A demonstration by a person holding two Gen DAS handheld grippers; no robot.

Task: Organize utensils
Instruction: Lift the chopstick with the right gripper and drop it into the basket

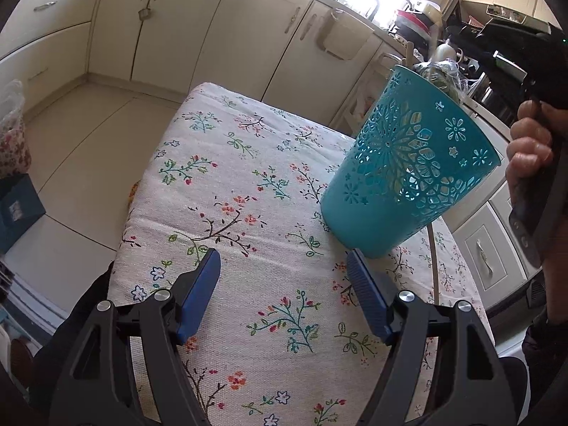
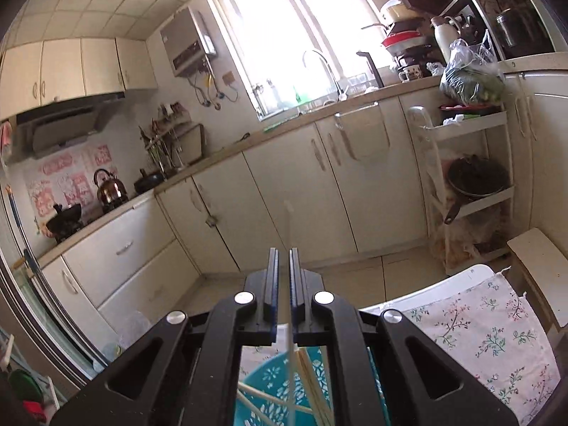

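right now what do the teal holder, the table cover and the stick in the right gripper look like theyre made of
Teal holder: likely moulded plastic, smooth and matte, with clean cut-out flower holes. Table cover: woven cloth with a printed floral pattern; the coarse weave shows. Stick in the right gripper: pale and thin, possibly wood or bamboo; motion blur leaves it open.

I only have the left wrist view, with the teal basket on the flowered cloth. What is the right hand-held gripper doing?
Observer: The right hand-held gripper is shut on a thin pale chopstick.
Operator: Where is it relative to the basket?
Observer: Directly above it; the chopstick runs down into the open top of the basket.
Operator: Anything inside the basket?
Observer: Yes, several more chopsticks lean slanted inside.
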